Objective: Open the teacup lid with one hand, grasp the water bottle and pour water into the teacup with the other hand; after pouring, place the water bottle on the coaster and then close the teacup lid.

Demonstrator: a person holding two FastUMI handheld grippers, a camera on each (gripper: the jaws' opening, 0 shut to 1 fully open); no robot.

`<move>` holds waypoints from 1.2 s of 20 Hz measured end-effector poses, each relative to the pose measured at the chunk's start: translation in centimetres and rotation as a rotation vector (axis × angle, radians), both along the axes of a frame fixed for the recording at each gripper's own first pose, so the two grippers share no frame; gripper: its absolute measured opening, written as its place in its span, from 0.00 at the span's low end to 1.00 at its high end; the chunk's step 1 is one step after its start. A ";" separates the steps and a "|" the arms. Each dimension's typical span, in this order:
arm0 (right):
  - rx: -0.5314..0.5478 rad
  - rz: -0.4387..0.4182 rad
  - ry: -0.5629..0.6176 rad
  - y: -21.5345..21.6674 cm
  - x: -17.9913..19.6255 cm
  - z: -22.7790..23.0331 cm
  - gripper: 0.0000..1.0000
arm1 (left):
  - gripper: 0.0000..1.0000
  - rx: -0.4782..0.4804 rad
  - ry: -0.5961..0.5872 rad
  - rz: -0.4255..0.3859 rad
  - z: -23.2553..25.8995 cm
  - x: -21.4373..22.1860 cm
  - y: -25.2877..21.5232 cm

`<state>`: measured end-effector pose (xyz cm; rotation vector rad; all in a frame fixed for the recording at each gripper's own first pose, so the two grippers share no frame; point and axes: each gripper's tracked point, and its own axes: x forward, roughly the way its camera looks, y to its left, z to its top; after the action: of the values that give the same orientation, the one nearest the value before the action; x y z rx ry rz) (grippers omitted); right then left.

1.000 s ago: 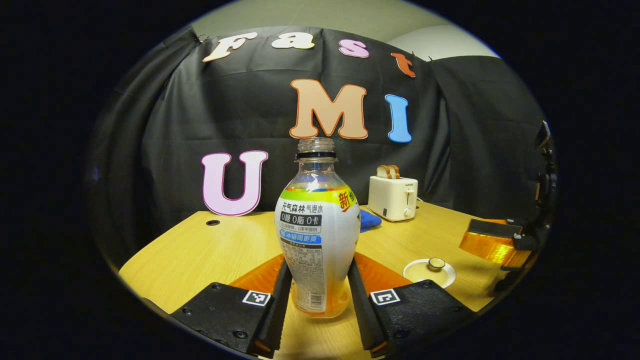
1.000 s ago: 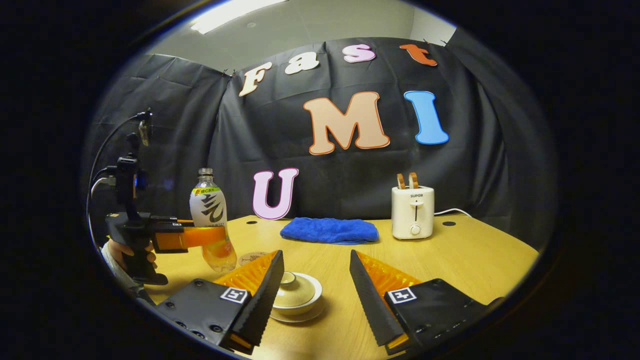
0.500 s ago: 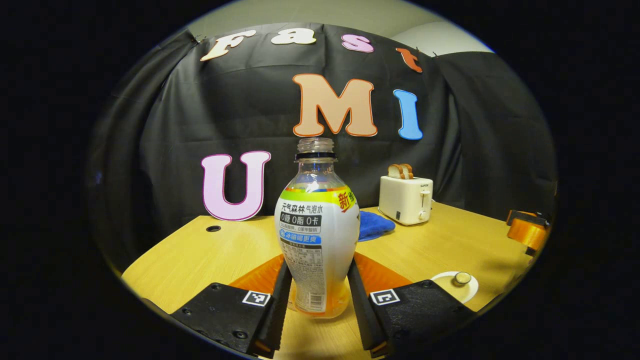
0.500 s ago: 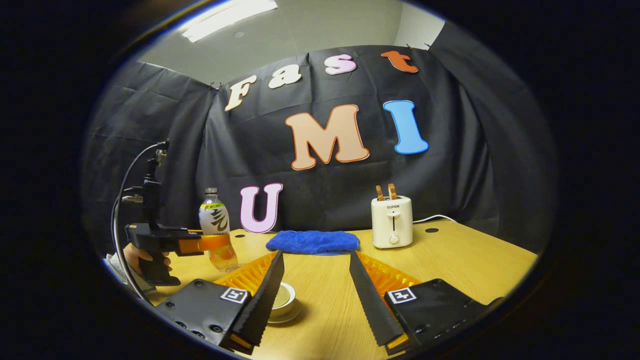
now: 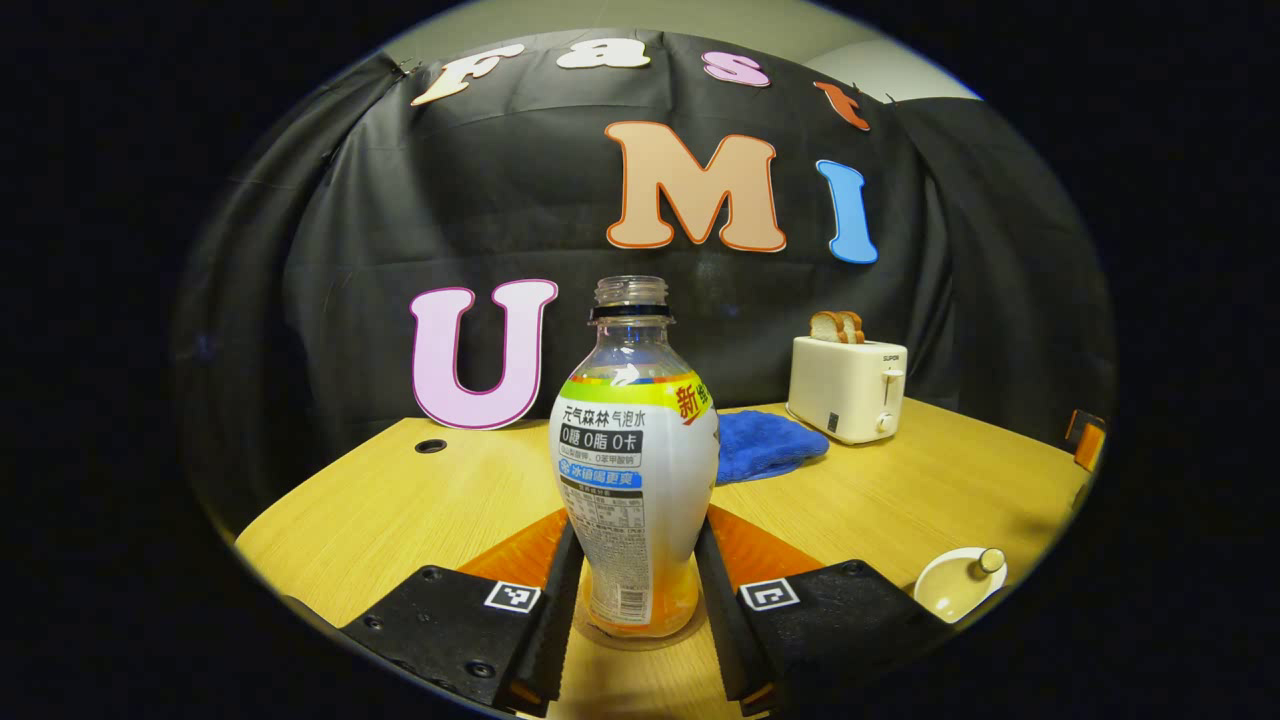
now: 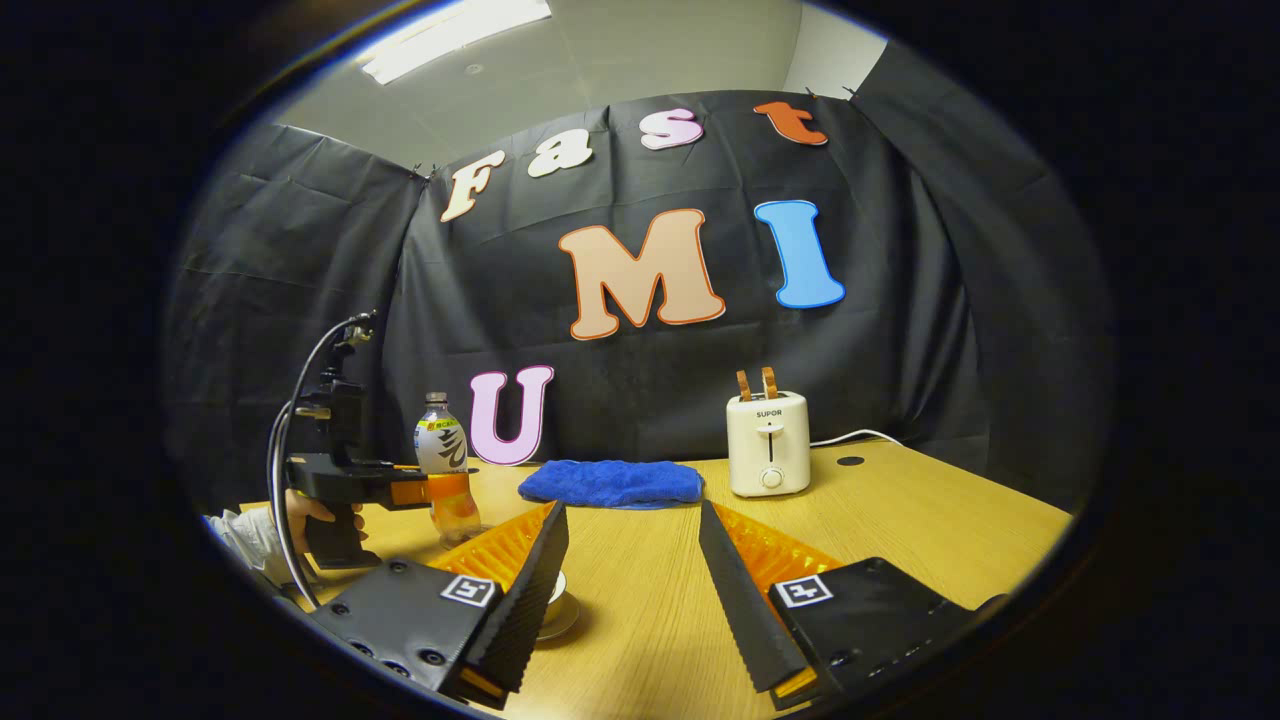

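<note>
Centrally in the left gripper view, the left gripper (image 5: 634, 610) has both fingers pressed against the lower body of the water bottle (image 5: 634, 470), a clear, pear-shaped plastic container with a ribbed, uncapped neck, a printed wrap label and orange liquid at the base. The bottle stands upright on a thin round coaster (image 5: 640, 637), whose edge shows beneath it. At lower right the teacup (image 5: 958, 583), a smooth pale ceramic piece with a small knobbed lid, sits on the table (image 5: 400, 510), a light wood-grain surface with a round cable hole. A soft blue towel (image 5: 765, 445) and a cream boxy toaster (image 5: 848, 388) holding bread stand farther back before the black cloth wall. Next, in the right gripper view, the right gripper (image 6: 630, 590) has its serrated fingers spread apart, holding nothing. The teacup (image 6: 555, 612) lies just behind its left-hand finger. At far left a hand (image 6: 305, 507) holds the other gripper, clamped on the bottle (image 6: 448, 470). Overhead, a ceiling light panel (image 6: 455, 25) is lit.
</note>
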<state>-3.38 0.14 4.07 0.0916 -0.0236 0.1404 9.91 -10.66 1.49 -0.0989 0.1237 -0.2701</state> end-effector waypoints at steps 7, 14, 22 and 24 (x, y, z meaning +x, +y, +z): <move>0.002 -0.002 0.017 0.0 0.2 -0.6 0.87 | 0.57 -0.030 0.021 -0.005 -0.8 0.1 -0.5; -0.004 0.005 0.018 0.4 0.1 -0.5 0.85 | 0.68 -0.055 0.049 0.011 -1.7 -0.3 -0.6; -0.001 0.001 0.006 0.7 -0.3 -1.1 0.85 | 0.96 -0.051 -0.015 0.108 -0.2 -4.6 2.4; -0.001 0.002 0.004 1.2 -0.6 -1.5 0.87 | 0.95 -0.050 -0.051 0.111 0.4 -6.3 2.6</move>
<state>-3.96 1.30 2.58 0.0907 -0.0197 0.1425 3.65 -8.06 1.87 -0.1480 0.0609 -0.1650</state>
